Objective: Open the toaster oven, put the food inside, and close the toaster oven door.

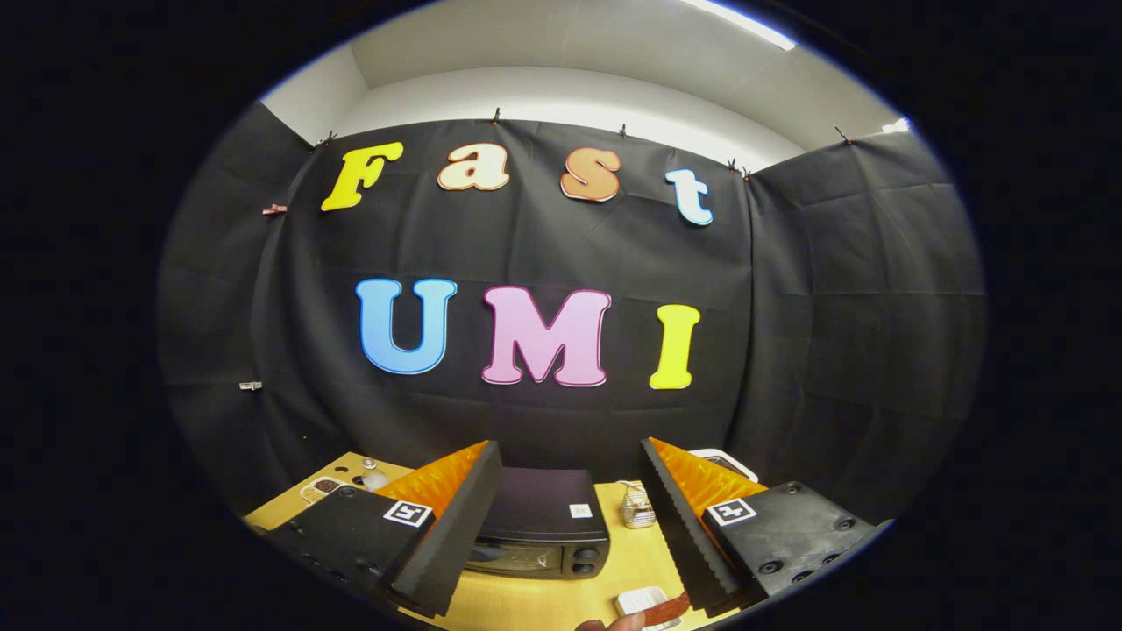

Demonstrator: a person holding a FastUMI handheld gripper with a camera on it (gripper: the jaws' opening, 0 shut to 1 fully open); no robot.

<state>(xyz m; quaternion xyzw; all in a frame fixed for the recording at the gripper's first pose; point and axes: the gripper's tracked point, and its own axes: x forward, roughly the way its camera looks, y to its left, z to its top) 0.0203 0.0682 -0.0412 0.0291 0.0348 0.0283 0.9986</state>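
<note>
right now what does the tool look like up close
The tool has two long wedge-shaped fingers, each with a ridged, sawtooth inner face. Each finger sits on a blocky black mount with round screw recesses. Both mounts carry a square black-and-white marker tag near the finger base. The fingers stand open, with the toaster oven beyond them. No cables are visible.

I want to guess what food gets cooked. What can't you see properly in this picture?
- Food on the white plate: just ahead of the fingers, cut off by the edge and a fingertip.
- Toaster oven: its door is partly hidden behind the open gripper; shut or ajar is unclear.
- Small wire thing beside the oven: too small to name.
- Items on the table's far corner: too small.
</note>
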